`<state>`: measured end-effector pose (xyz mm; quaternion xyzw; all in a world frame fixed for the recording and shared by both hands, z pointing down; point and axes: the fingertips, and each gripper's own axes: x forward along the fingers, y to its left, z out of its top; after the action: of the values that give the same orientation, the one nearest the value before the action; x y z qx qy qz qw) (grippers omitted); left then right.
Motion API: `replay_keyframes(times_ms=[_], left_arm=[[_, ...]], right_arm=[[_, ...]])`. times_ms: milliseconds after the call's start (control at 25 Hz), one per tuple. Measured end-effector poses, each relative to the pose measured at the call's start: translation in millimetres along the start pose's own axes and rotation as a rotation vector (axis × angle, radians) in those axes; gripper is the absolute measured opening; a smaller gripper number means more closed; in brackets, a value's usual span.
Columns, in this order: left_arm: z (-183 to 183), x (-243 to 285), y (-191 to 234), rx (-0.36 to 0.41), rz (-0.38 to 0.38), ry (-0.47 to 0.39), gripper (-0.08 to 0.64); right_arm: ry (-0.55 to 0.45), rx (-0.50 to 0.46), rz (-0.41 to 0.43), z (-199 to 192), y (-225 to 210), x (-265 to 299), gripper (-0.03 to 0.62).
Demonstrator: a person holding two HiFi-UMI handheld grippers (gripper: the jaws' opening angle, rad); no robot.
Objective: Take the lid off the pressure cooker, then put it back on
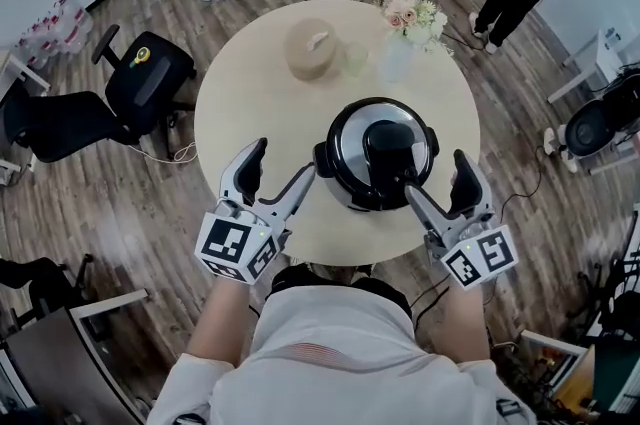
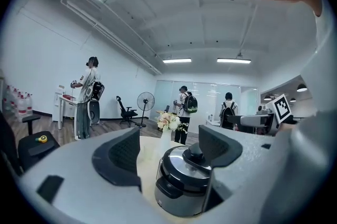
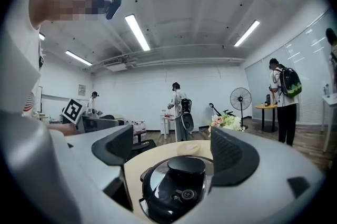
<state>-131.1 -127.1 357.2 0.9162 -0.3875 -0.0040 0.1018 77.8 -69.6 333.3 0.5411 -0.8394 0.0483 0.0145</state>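
Both my grippers are at the near edge of the round table (image 1: pixel 240 93), 1 on each side of the pressure cooker (image 1: pixel 338 188). The left gripper (image 1: pixel 285 160) has its jaws wide apart with nothing clamped. The right gripper (image 1: pixel 435 171) is the same (the cooker shows just past the jaws in both gripper views). The lid (image 1: pixel 355 135) is sitting on the cooker. Farther back on the table there's a beige round container (image 1: pixel 312 48) and a vase of flowers (image 1: pixel 405 28).
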Motion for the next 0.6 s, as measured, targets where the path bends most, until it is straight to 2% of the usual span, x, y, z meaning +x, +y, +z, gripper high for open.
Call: replay_keyframes(times_ms=[200, 280, 480, 600], left_arm=[[1.2, 15.8, -6.6, 0.038, 0.059, 0.009, 0.350], [-0.3, 21.9, -10.0, 0.028, 0.067, 0.018, 0.350], [-6.2, 31.0, -10.9, -0.058, 0.061, 0.022, 0.350], [-20.3, 31.4, -3.2, -0.155, 0.059, 0.030, 0.350]], right_arm=[[0.005, -0.006, 0.067, -0.8, -22.7, 9.9, 0.448], [0.001, -0.008, 0.086, 0.8, -33.4, 12.5, 0.448], [-0.002, -0.005, 0.119, 2.7, -51.3, 18.7, 0.448], [-0.014, -0.010, 0.146, 3.7, -52.9, 22.7, 0.448]])
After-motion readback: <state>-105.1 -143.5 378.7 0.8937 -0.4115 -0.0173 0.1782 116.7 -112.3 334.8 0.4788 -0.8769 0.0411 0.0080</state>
